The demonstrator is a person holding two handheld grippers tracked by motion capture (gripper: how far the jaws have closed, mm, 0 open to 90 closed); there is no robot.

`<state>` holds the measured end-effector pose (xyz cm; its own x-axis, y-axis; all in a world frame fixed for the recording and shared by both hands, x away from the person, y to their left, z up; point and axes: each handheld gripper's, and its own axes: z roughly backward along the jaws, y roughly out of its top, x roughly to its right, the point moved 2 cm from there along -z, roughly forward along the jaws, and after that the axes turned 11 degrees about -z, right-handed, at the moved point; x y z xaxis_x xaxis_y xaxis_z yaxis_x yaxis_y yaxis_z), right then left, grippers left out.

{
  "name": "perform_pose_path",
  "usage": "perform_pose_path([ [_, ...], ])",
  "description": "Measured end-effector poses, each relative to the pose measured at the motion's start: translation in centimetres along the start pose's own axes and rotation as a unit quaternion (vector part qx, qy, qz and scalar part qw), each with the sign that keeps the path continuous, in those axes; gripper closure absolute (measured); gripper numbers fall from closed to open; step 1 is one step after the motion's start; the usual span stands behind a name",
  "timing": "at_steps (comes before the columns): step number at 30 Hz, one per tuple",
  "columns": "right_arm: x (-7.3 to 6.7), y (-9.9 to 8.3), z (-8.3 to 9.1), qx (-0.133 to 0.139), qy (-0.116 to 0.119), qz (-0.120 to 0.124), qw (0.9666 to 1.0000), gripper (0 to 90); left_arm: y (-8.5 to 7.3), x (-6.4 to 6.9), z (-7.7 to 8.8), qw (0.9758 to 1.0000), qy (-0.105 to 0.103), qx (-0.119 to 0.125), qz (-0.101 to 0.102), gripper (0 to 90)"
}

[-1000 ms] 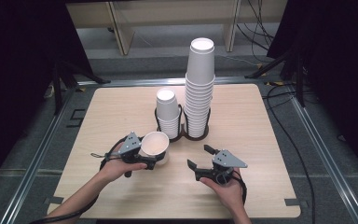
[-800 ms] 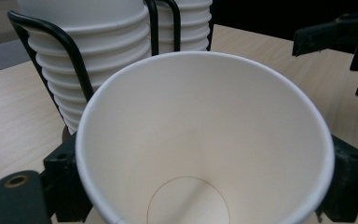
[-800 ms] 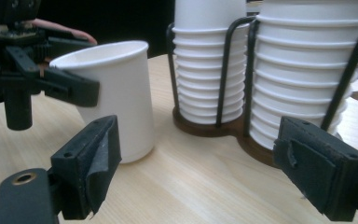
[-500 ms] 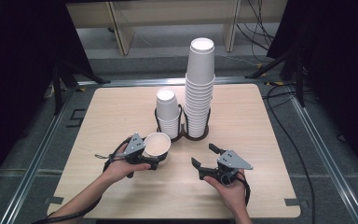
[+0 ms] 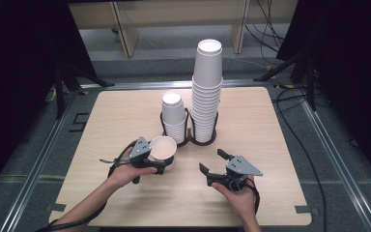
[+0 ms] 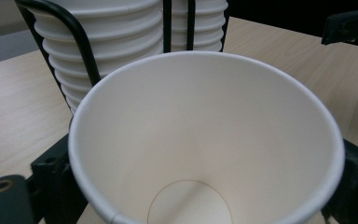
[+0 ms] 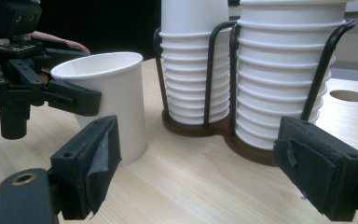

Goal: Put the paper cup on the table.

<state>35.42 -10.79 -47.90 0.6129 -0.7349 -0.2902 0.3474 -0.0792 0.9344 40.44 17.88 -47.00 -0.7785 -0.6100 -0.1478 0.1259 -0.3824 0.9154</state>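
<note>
A single white paper cup (image 5: pixel 163 148) stands mouth up in front of the holder, its base at the table surface. My left gripper (image 5: pixel 163 157) is shut on the white paper cup; in the left gripper view the cup's open mouth (image 6: pixel 205 140) sits between the two black jaws. In the right gripper view the cup (image 7: pixel 109 102) is at left, gripped from both sides. My right gripper (image 5: pixel 213 162) hovers open to the right of it, and nothing is between its pads (image 7: pixel 95 158).
A black wire holder on a brown base (image 5: pixel 189 140) stands mid-table with a short cup stack (image 5: pixel 174 116) and a tall cup stack (image 5: pixel 206 92). The wooden table (image 5: pixel 270 193) has a small hole (image 7: pixel 348 95) at right. Cables lie on the floor beyond it.
Both grippers have drifted slightly to the right. The left one still grips the cup and the right one stays open.
</note>
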Motion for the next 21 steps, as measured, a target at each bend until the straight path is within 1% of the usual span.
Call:
perform_pose_path([
  [1,0.0,0.0,-0.2,0.011,0.008,-0.001,0.9999,14.8,-0.1,-0.1,-0.1,1.0000,-0.004,0.000,0.001,6.2],
  [2,0.0,-0.1,-0.1,0.008,0.007,-0.007,0.9999,14.8,-0.2,-0.2,-0.2,1.0000,-0.005,0.003,0.003,3.7],
  [3,0.2,0.0,-0.1,0.010,0.002,0.001,0.9999,14.8,-0.2,-0.2,-0.1,1.0000,-0.003,0.000,0.001,1.7],
  [4,0.3,-0.1,0.1,0.000,-0.008,0.006,0.9999,14.8,-0.3,-0.2,-0.1,1.0000,-0.007,0.004,0.002,0.3],
  [5,0.3,-0.1,0.1,0.000,-0.009,0.004,0.9999,14.8,-0.3,-0.2,0.0,1.0000,-0.002,0.006,0.003,0.0],
  [6,0.2,-0.2,0.1,0.000,-0.006,-0.007,1.0000,14.8,-0.2,-0.2,0.1,1.0000,0.001,0.002,-0.001,0.0],
  [7,0.3,-0.1,0.1,0.000,-0.009,-0.001,1.0000,14.8,-0.2,-0.1,0.2,0.9999,-0.002,0.013,-0.003,0.0],
  [9,0.4,-0.2,0.0,0.011,-0.002,-0.005,0.9999,14.8,-0.2,-0.1,0.5,0.9999,0.005,0.010,-0.004,0.0],
  [10,0.4,-0.2,0.0,0.011,-0.001,-0.005,0.9999,14.8,-0.2,-0.1,0.5,0.9999,0.004,0.016,-0.005,0.0],
  [11,0.4,-0.2,0.0,0.012,-0.001,-0.004,0.9999,14.8,-0.2,-0.1,0.7,0.9999,0.007,0.013,-0.004,0.0],
  [12,0.5,-0.1,0.1,0.008,-0.008,0.001,0.9999,14.8,-0.3,-0.1,0.8,0.9999,0.007,0.013,-0.004,0.0],
  [13,0.4,-0.2,0.0,0.010,-0.001,-0.006,0.9999,14.8,-0.3,-0.1,1.1,0.9999,0.007,0.011,-0.007,0.0],
  [14,0.4,-0.2,0.0,0.010,-0.002,-0.008,0.9999,14.8,-0.3,-0.2,1.2,0.9998,0.011,0.015,-0.009,0.0],
  [15,0.5,-0.2,0.0,0.013,-0.003,-0.004,0.9999,14.8,-0.3,-0.1,1.4,0.9998,0.004,0.016,-0.005,0.0],
  [16,0.5,-0.2,0.0,0.015,0.003,-0.008,0.9999,14.8,-0.3,-0.1,1.5,0.9997,0.003,0.023,-0.003,0.0],
  [17,0.6,-0.2,0.0,0.017,-0.001,-0.001,0.9999,14.8,-0.3,-0.1,1.9,0.9997,0.010,0.022,-0.001,0.0],
  [18,0.6,-0.2,0.0,0.016,-0.004,-0.003,0.9999,14.8,-0.3,0.0,2.0,0.9996,0.009,0.027,0.004,0.0],
  [20,0.7,-0.3,0.1,0.012,-0.006,-0.005,0.9999,14.8,-0.5,-0.1,2.8,0.9996,0.013,0.027,0.001,0.0],
  [21,0.6,-0.3,0.1,0.008,-0.006,-0.013,0.9999,14.8,-0.6,-0.1,3.1,0.9995,0.013,0.029,0.002,0.0],
])
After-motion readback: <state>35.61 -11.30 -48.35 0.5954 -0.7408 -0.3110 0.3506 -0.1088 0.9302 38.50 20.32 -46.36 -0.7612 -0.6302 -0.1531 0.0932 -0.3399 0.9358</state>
